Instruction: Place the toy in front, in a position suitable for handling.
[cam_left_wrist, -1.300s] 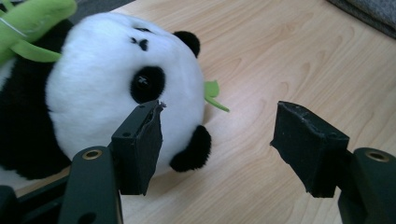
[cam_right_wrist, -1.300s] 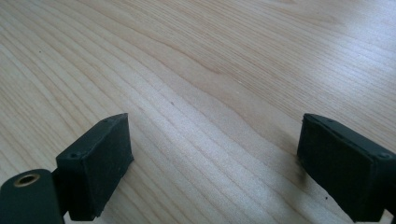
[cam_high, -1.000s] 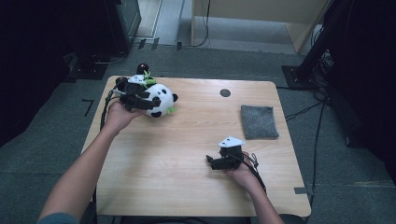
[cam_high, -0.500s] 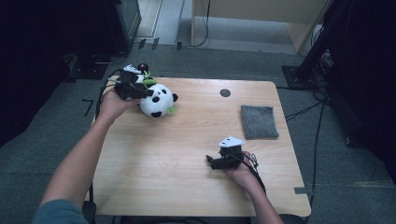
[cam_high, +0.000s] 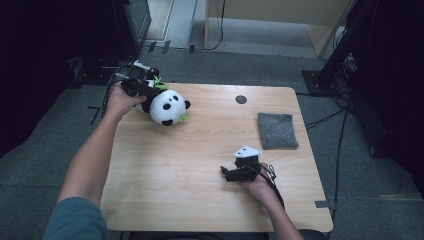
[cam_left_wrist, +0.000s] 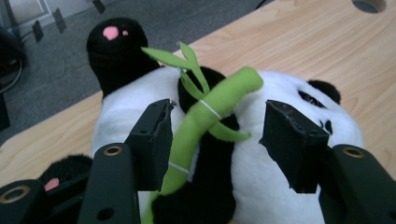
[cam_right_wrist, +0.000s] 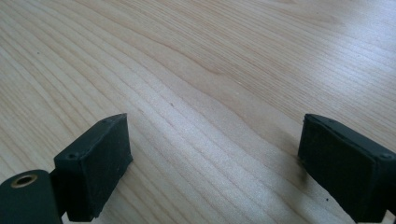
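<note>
A black and white panda plush lies near the far left corner of the wooden table, a green felt bamboo stalk tied to its arm. My left gripper is at the panda's far-left side. In the left gripper view the panda lies under the left gripper. Its jaws straddle the bamboo and the black arm and have just been closing; the left pad is against the stalk, the right pad stands clear. My right gripper rests open at the near right, and the right gripper has bare wood between its pads.
A grey cloth lies at the right side of the table. A small dark round hole sits near the far edge. Cables and dark equipment stand on the floor beyond the far left corner.
My left hand and gripper have drawn back from over the panda toward the table's far left corner. The panda shifted slightly left. The right gripper has not moved.
</note>
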